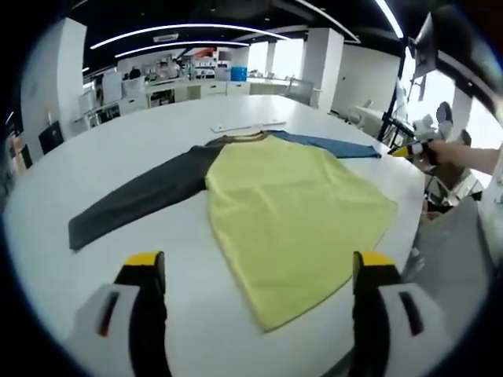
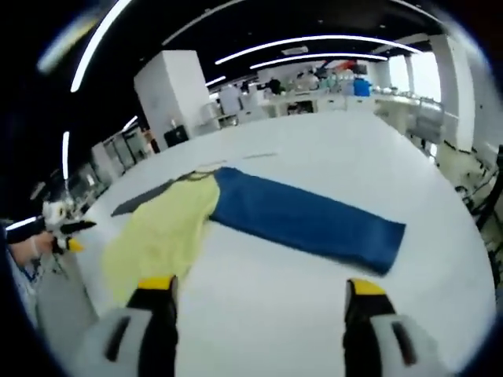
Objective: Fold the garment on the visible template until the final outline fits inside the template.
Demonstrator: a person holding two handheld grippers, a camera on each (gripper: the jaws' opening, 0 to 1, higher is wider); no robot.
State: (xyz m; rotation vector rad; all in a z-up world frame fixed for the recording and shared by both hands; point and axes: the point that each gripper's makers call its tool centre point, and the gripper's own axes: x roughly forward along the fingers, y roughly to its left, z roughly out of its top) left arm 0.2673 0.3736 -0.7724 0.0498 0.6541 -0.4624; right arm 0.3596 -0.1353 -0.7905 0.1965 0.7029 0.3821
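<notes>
- Shirt (image 1: 291, 228) lies flat on the table (image 1: 118, 133), sleeves spread, ready for folding.
- My left gripper (image 1: 259, 275) and right gripper (image 2: 259, 298) gape wide, empty.
- Template, I think, by the collar.

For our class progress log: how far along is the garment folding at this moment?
Done: the garment lies flat on the white table, blue sleeve and dark sleeve spread out. In hand: nothing; the left gripper and right gripper are open. Left: every fold.

One shirt (image 1: 291, 212) with two sleeves, one dark (image 1: 134, 200), one blue (image 2: 302, 220), one white table (image 1: 118, 141), one flat strip (image 1: 247, 125)
</notes>
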